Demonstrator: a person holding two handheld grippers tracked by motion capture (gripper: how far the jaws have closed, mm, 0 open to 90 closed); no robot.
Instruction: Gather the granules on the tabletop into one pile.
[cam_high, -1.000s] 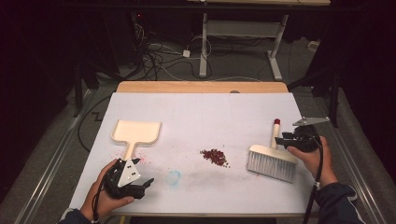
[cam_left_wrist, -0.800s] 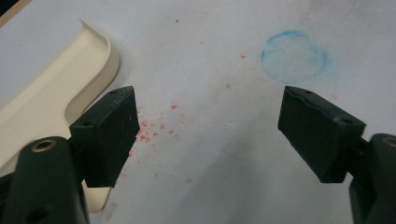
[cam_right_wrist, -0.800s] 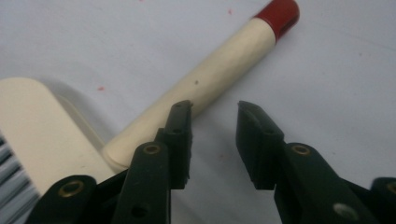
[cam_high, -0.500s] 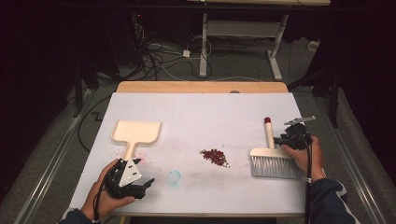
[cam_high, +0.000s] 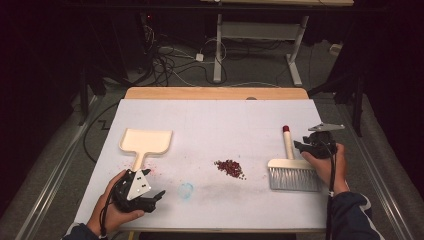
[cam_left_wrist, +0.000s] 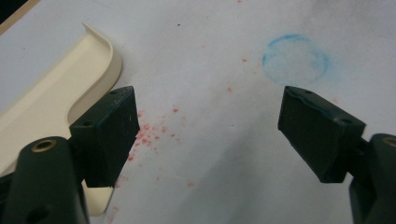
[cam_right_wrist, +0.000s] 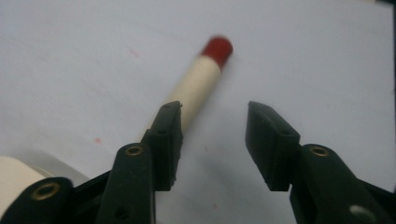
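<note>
Since a second ago the right tool (cam_high: 306, 146) has set the brush (cam_high: 291, 170) down on the counter (cam_high: 210, 120) and drawn back toward the near edge, and its jaws have just been opening. They now stand apart with nothing between them; in the right gripper view the brush handle (cam_right_wrist: 198, 84) lies on the counter just past the left jaw, outside the gap, its red tip (cam_right_wrist: 217, 47) pointing away. Seen from above, the brush rests flat at the right side of the counter, bristles toward the person, handle pointing to the far edge, with the right hand (cam_high: 325, 162) just beside it.

Left of the brush, near the counter's middle, sits a small heap of dark red crumbs (cam_high: 229, 168), apart from both brush and dustpan (cam_high: 146, 142). That cream dustpan lies on the left side, its handle pointing toward the left tool (cam_high: 157, 197), which rests low near the front edge in the left hand (cam_high: 115, 210). Its jaws are wide apart and empty. In the left gripper view the dustpan's edge (cam_left_wrist: 100, 51) runs past the left jaw, pink specks dot the counter between the jaws, and a faint blue ring (cam_left_wrist: 295, 58) is marked on the surface ahead.
</note>
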